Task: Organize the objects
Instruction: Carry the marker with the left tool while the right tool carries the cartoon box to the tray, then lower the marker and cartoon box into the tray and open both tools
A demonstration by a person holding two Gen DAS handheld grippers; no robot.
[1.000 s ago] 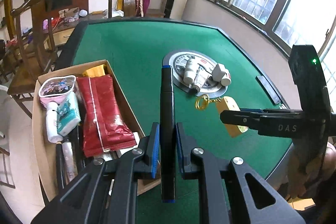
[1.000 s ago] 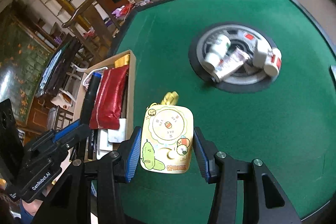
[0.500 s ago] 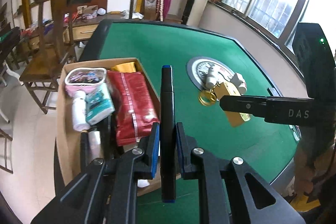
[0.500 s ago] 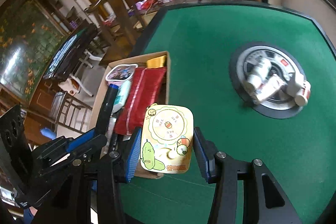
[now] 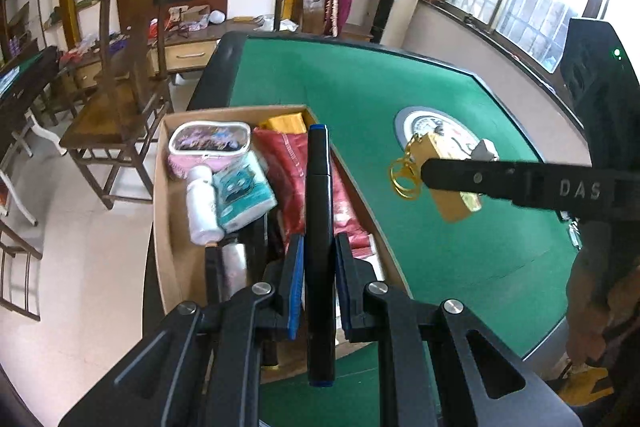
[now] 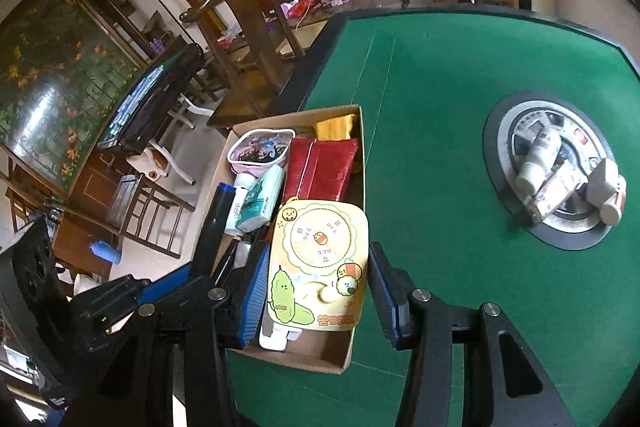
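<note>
Fingers of the left gripper point(image 5: 318, 279) are nearly closed, blue pads pressed on both sides of a black marker point(image 5: 319, 227). Marker runs lengthwise between the pads, blue-tipped end sticking out forward past the fingertips, other end projecting back toward the camera. It hangs over the cardboard box point(image 5: 168, 227), above the red pouch point(image 5: 294, 179).

Fingers of the right gripper point(image 6: 318, 291) stand partly apart, clamped on the two long edges of a yellow card-shaped toy point(image 6: 320, 259) printed with a spinner dial and cartoon figures. Lower half of the toy sits between the pads; upper half extends beyond the fingertips. In the left wrist view a gold key ring point(image 5: 404, 175) dangles from its far end. Toy is held above the box's right wall point(image 6: 360, 187), at the edge of the green table point(image 6: 432, 99).

Inside the box: pink pouch point(image 5: 208, 147), white bottle point(image 5: 202, 203), teal tissue pack point(image 5: 244, 195), yellow packet point(image 5: 286, 123).

Further out, on the round centre plate point(image 6: 560, 231) of the table, lie white bottles point(image 6: 536, 155) and a tube point(image 6: 560, 187).
</note>
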